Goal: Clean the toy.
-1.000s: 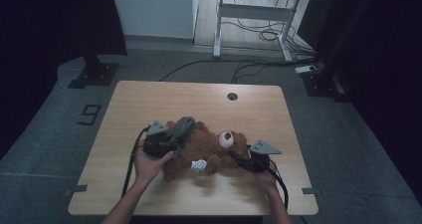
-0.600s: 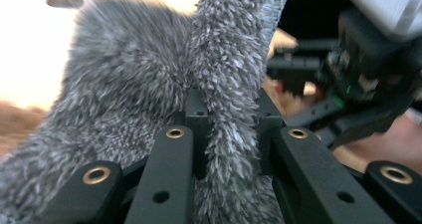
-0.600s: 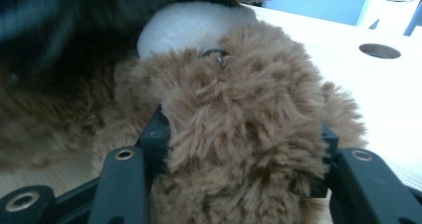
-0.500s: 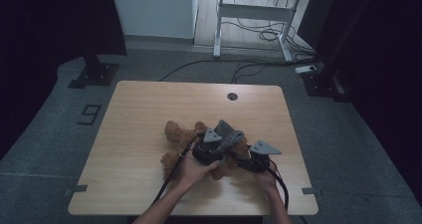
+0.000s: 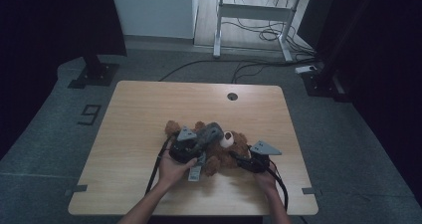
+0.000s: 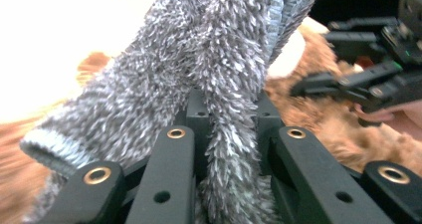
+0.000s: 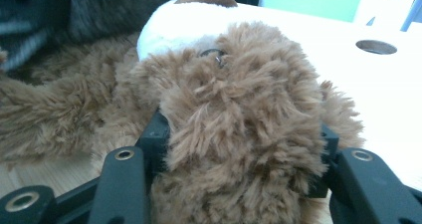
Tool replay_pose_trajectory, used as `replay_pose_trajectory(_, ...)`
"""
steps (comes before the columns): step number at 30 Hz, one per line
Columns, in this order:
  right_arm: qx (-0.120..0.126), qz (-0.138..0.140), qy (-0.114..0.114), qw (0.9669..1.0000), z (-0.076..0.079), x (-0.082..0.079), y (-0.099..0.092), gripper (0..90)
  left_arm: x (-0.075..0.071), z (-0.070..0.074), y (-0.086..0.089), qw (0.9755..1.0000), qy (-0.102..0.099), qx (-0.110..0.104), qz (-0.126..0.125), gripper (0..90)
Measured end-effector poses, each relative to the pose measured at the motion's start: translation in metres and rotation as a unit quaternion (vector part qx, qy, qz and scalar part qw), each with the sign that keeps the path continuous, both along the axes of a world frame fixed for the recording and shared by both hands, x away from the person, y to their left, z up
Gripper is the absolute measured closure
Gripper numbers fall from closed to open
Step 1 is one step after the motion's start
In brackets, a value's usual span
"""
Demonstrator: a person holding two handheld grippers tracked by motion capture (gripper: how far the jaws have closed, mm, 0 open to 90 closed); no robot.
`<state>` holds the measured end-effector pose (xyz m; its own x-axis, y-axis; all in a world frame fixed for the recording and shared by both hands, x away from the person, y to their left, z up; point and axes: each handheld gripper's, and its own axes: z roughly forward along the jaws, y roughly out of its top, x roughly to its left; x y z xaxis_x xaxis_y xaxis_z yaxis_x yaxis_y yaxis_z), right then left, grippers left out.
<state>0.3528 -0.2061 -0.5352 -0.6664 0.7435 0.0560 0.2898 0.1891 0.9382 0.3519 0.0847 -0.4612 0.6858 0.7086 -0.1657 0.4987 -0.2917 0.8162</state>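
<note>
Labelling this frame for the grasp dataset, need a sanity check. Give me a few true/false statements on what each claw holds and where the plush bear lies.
1. The left claw is shut on a fuzzy grey knitted sock. True.
2. The right claw grips the brown plush teddy bear. True.
3. The bear lies on the grey floor. False: it lies on the light wooden table.
4. The grey sock lies far from the bear. False: it is held just over the bear.
5. The table has a round hole near its far edge. True.

Brown teddy bear [image 7: 234, 134] clamped between black fingers [image 7: 124, 184]
</note>
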Motion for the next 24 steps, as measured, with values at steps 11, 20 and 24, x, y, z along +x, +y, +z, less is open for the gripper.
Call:
replay_pose_trajectory(11,0.002,0.000,0.001,1.0000,0.000,0.001,0.000,45.9,0.016,-0.018,0.075,0.9954,0.044,0.005,0.085,76.2)
replay_pose_trajectory(20,0.006,-0.002,0.004,1.0000,-0.001,0.001,0.000,45.8,0.015,-0.055,0.092,0.9907,0.088,0.039,0.095,75.5)
replay_pose_trajectory(24,0.008,-0.002,0.003,1.0000,-0.001,0.001,-0.001,45.7,0.015,-0.055,0.099,0.9896,0.085,0.056,0.101,74.6)
